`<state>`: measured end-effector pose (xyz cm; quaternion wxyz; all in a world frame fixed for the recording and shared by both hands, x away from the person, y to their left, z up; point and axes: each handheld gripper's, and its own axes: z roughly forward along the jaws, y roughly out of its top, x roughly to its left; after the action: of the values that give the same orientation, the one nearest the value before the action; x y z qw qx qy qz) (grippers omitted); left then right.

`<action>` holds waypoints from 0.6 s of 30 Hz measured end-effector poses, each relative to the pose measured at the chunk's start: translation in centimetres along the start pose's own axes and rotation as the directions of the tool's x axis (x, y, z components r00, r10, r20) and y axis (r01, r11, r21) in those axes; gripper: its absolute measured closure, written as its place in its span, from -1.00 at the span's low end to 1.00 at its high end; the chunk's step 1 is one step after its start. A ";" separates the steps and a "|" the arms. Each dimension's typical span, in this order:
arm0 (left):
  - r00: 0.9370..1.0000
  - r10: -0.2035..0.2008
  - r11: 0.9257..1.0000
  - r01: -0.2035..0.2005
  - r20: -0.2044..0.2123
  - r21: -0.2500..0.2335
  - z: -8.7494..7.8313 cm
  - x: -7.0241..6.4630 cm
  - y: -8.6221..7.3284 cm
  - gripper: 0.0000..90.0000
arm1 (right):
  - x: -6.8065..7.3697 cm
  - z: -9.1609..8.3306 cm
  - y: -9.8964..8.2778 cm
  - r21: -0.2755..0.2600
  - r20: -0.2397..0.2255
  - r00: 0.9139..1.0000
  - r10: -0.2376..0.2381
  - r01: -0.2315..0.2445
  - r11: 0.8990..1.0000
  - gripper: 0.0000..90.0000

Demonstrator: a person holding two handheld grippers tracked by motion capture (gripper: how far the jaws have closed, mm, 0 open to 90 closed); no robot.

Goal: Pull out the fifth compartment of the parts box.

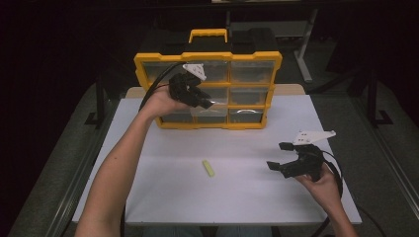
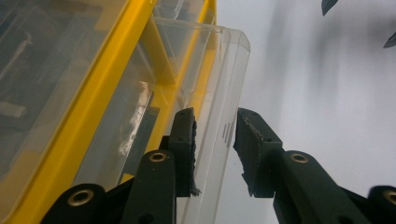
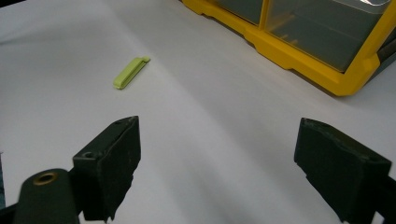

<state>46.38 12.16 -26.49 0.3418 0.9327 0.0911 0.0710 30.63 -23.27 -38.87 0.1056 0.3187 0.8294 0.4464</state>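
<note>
White table (image 1: 163, 197) under dark surroundings, with a yellow-framed organizer case (image 1: 208, 58) standing upright at its far edge. At the left, the left gripper (image 1: 211, 103) reaches to the case's lower middle row — its jaws are clamped on the front wall of a clear plastic drawer (image 2: 219, 93) that juts out of the frame. Near the middle of the table lies a small lime-green clip (image 1: 208, 168), untouched. At the right, the right gripper (image 1: 277, 155) hovers low over the table — jaws spread wide, nothing between them.
</note>
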 end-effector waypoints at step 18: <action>0.997 0.017 1.000 -0.016 0.069 -0.010 -0.5 -0.1 -0.3 0.63 | 0.0 0.0 0.0 0.001 -0.002 1.000 -0.001 0.001 1.000 -0.70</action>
<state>46.11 12.63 -26.31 0.3485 0.9337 0.0711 0.0420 30.63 -23.25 -38.91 0.1049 0.3180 0.8299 0.4463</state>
